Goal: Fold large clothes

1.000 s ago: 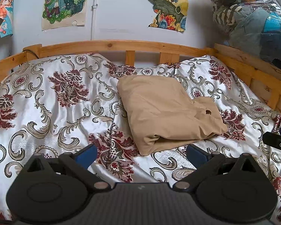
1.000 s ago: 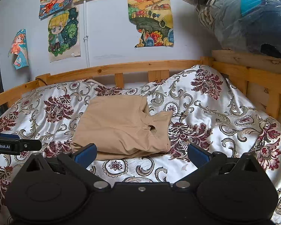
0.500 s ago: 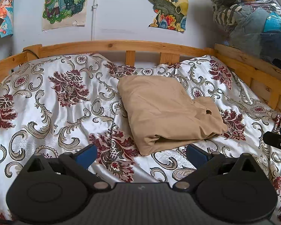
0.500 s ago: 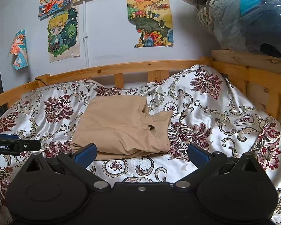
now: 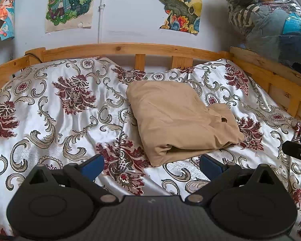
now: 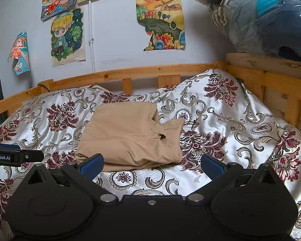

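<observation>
Folded tan garment [image 5: 180,118] lying mid-bed on the floral bedspread [image 5: 50,120]. Your left gripper [image 5: 150,162] and right gripper [image 6: 150,162] hover near its front edge, fingers spread wide, holding nothing. To finish, square the protruding right flap and press the layers flat.

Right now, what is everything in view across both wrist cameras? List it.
folded garment: one, tan, on the bedspread, mid-bed.
bedspread: one, white with maroon floral print, covering the bed.
bed frame: one, light wood, around the bedspread.
posters: several, colourful, on the wall.
bagged bundle: one, clear plastic over blue and grey cloth, above the right rail.
left gripper: one, black with blue pads, jaws open, empty.
right gripper: same, jaws open, empty.
</observation>
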